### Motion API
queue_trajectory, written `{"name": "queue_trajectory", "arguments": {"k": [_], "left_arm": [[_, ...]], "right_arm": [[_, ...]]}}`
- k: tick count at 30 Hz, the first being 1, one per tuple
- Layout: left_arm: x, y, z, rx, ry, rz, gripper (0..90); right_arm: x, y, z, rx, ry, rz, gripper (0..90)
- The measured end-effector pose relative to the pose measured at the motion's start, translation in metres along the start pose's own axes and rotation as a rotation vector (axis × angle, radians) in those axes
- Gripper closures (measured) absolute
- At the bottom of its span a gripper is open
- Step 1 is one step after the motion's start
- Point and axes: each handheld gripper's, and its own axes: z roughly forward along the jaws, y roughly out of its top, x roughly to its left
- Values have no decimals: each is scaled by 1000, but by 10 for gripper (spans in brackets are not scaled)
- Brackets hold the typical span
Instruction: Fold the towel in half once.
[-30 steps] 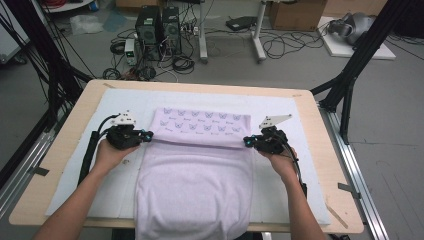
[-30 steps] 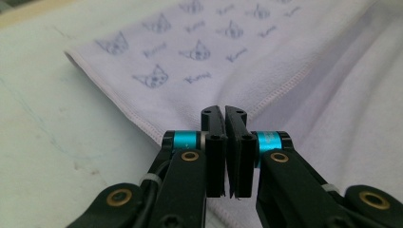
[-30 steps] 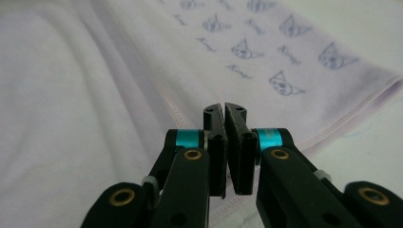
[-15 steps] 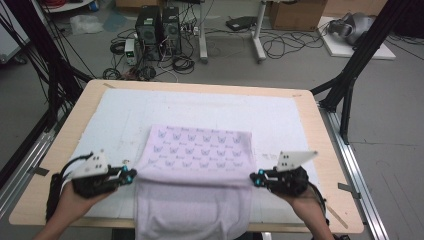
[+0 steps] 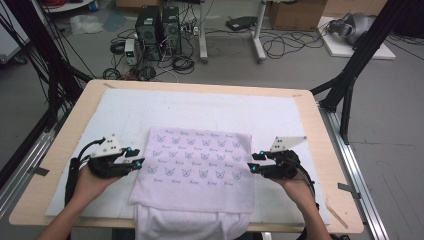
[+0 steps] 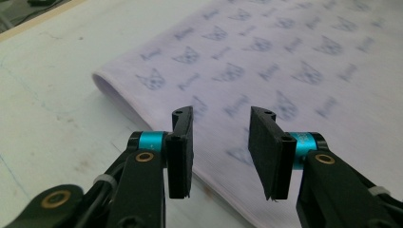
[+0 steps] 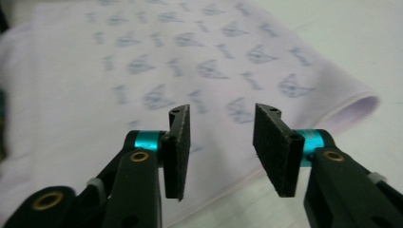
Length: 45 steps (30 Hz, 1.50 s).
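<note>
White-padded table (image 5: 125, 107) — folded lilac towel (image 5: 200, 165) between left gripper (image 5: 136, 163) and right gripper (image 5: 254, 167), jaws just parted, empty.

Left gripper (image 5: 134, 163): black body topped by a grey three-cornered plate. A black cable loops from its rear, on the side away from the patterned towel (image 5: 197, 165). Right gripper (image 5: 255, 162): same black body, with a paler plate of the same shape and a black cable trailing off away from the towel.

In both gripper views, each jaw is a flat black rectangular pad on a black link arm, with a turquoise collar, brass-coloured pivot rivets and small screw holes at the pad tip. Forearms are bare; no sleeves are visible.
</note>
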Motion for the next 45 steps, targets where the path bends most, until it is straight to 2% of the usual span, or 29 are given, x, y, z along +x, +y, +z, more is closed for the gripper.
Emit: {"name": "queue_trajectory", "arguments": {"k": [3, 5, 6, 8, 11, 14, 17, 19, 21, 22, 23, 24, 25, 26, 27, 29, 30, 32, 38, 41, 42, 43, 44, 45], "left_arm": [[19, 8, 21, -1, -1, -50, 613], [29, 12, 32, 33, 31, -49, 610], [35, 12, 36, 22, 37, -64, 607], [46, 14, 44, 39, 42, -82, 604], [61, 17, 55, 39, 27, -114, 581], [71, 20, 68, 64, 14, -128, 542], [78, 18, 82, 106, 42, -169, 476], [82, 13, 89, 136, 62, -185, 444], [84, 8, 94, 162, 53, -201, 441], [83, 8, 94, 158, 61, -195, 438], [82, 8, 94, 150, 50, -189, 482], [82, 9, 94, 142, 2, -177, 621], [79, 11, 94, 149, 21, -138, 770], [76, 13, 94, 143, 33, -111, 817], [75, 17, 93, 144, 45, -91, 871], [75, 25, 91, 145, 70, -81, 875], [77, 30, 88, 133, 78, -84, 877], [82, 45, 80, 98, 113, -82, 880], [100, 114, 48, -12, 228, -49, 881], [109, 141, 32, -64, 251, -39, 880], [113, 148, 29, -63, 256, -33, 878], [115, 151, 29, -57, 267, -34, 865], [117, 151, 32, -46, 287, -49, 789], [119, 149, 36, -21, 306, -65, 652]], "right_arm": [[-21, 7, 13, 3, -15, 35, 517], [-33, 13, 20, 11, -32, 52, 494], [-40, 15, 23, 20, -39, 59, 470], [-51, 18, 29, 14, -51, 72, 456], [-67, 20, 39, 18, -78, 85, 431], [-76, 18, 50, 29, -97, 89, 396], [-83, 10, 61, 84, -121, 119, 358], [-88, 4, 66, 111, -115, 143, 354], [-90, 3, 68, 91, -110, 153, 380], [-90, 3, 69, 84, -101, 151, 424], [-89, 4, 71, 85, -99, 140, 484], [-87, 6, 72, 93, -111, 113, 627], [-88, 7, 73, 84, -42, 112, 812], [-87, 9, 75, 83, -33, 101, 823], [-85, 12, 77, 96, -43, 74, 837], [-87, 19, 77, 118, -47, 80, 848], [-89, 24, 74, 118, -67, 79, 850], [-92, 40, 63, 90, -94, 70, 852], [-97, 105, 25, 30, -220, -9, 854], [-101, 134, 5, -5, -255, -29, 854], [-104, 141, 0, -13, -258, -23, 851], [-107, 146, -1, -32, -261, -27, 815], [-110, 148, 0, -46, -266, -17, 727], [-115, 149, 3, -39, -279, 10, 644]]}}
